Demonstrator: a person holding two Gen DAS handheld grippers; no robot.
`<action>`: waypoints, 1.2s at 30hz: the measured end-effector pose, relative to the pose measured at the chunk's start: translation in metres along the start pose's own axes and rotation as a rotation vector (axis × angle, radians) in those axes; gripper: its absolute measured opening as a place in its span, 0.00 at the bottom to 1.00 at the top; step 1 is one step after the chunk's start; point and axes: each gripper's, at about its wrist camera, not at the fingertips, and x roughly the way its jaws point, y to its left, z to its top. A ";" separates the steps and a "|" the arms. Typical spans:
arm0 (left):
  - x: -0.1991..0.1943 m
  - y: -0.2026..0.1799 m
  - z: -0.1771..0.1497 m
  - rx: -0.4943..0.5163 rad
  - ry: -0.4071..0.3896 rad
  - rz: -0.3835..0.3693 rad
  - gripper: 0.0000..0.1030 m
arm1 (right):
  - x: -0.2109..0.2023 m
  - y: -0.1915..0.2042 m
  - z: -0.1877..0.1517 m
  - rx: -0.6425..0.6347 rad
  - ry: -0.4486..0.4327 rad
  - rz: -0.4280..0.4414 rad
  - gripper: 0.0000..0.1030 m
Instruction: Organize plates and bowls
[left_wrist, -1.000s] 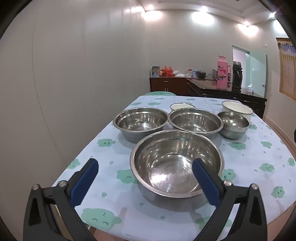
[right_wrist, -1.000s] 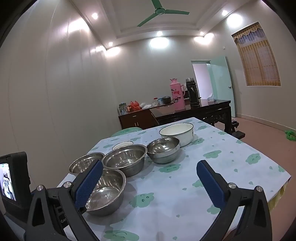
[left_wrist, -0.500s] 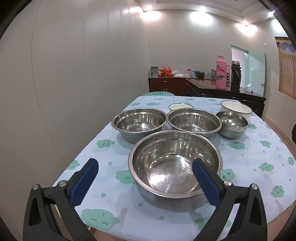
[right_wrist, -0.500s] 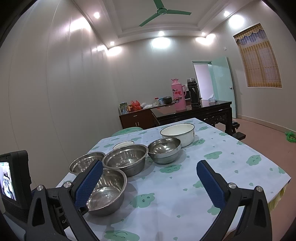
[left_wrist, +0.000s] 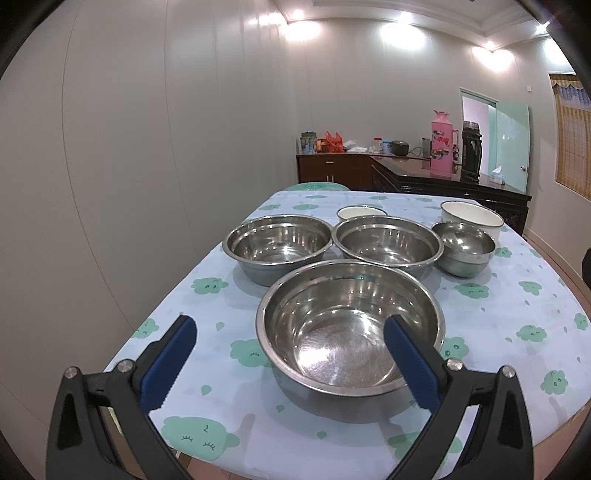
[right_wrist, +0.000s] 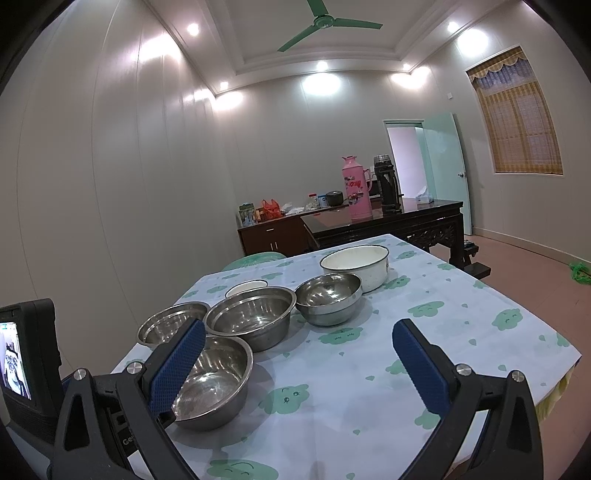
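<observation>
Blue-padded fingers (left_wrist: 170, 362) of the left gripper (left_wrist: 288, 363) are spread wide and empty above the near table edge, the nearest steel bowl (left_wrist: 343, 328) just ahead; the right gripper (right_wrist: 299, 365) is equally wide open, holding nothing, over the tablecloth (right_wrist: 369, 369). Since a second ago both views barely shifted and no bowl moved: three more steel bowls (left_wrist: 277, 243) (left_wrist: 388, 243) (left_wrist: 463, 247) sit behind, then a small white bowl (left_wrist: 360, 212) and a white enamel bowl (left_wrist: 471, 218). Only "Ge" is readable on the right gripper body; the cloth has green cloud faces, with a pink thermos (right_wrist: 355, 194) on a dark sideboard (right_wrist: 388, 221) and a green ceiling fan (right_wrist: 325, 24).
</observation>
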 end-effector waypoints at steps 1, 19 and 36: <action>0.000 0.000 0.000 -0.001 0.000 0.000 1.00 | 0.000 0.000 0.000 0.000 0.000 0.000 1.00; 0.001 0.001 0.000 -0.002 -0.001 -0.002 1.00 | 0.001 0.001 -0.001 0.000 0.006 0.001 1.00; 0.000 0.000 0.000 -0.001 -0.001 -0.004 1.00 | 0.002 0.001 -0.002 -0.001 0.007 -0.003 1.00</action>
